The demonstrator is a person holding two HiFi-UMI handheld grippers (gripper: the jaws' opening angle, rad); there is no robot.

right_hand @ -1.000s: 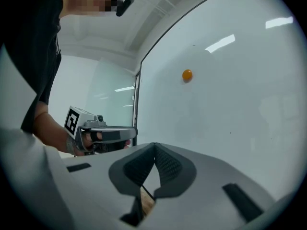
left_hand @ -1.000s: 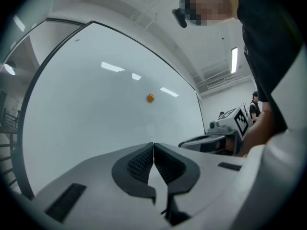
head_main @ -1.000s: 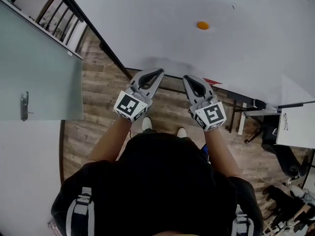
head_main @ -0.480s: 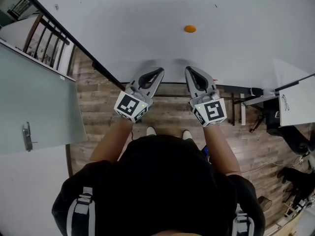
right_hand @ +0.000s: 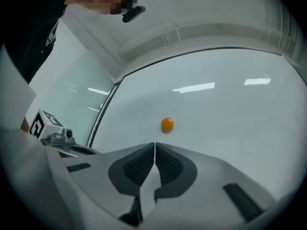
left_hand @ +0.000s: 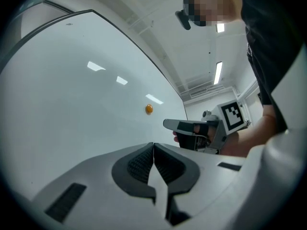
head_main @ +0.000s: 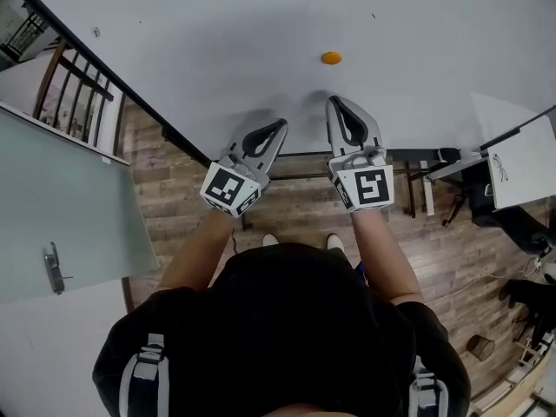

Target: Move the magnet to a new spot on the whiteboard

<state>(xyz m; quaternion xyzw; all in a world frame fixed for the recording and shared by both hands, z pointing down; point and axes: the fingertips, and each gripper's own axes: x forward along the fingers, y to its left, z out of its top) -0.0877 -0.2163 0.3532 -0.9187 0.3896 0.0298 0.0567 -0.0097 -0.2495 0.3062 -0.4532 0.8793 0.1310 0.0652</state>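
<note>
A small round orange magnet point(head_main: 331, 58) sticks to the big whiteboard point(head_main: 217, 33). It shows again as the magnet point(right_hand: 167, 124) just beyond my right jaws and as the magnet point(left_hand: 149, 109) farther off in the left gripper view. My right gripper point(head_main: 334, 103) points at the board a short way below the magnet, shut and empty. My left gripper point(head_main: 280, 126) is held to its left, lower, also shut with nothing in it. From the left gripper view, the right gripper point(left_hand: 168, 124) shows at mid right.
The whiteboard's dark lower frame point(head_main: 130, 94) runs diagonally at the left. A railing point(head_main: 78, 94) and a glass panel point(head_main: 61, 198) stand at the left. Wooden floor point(head_main: 295, 202) lies below, with a board stand and a paper sheet point(head_main: 512, 172) at the right.
Both grippers have moved up toward the whiteboard, the right one closer to the magnet. The view has shifted, so the magnet sits a little lower and further left in frame.
</note>
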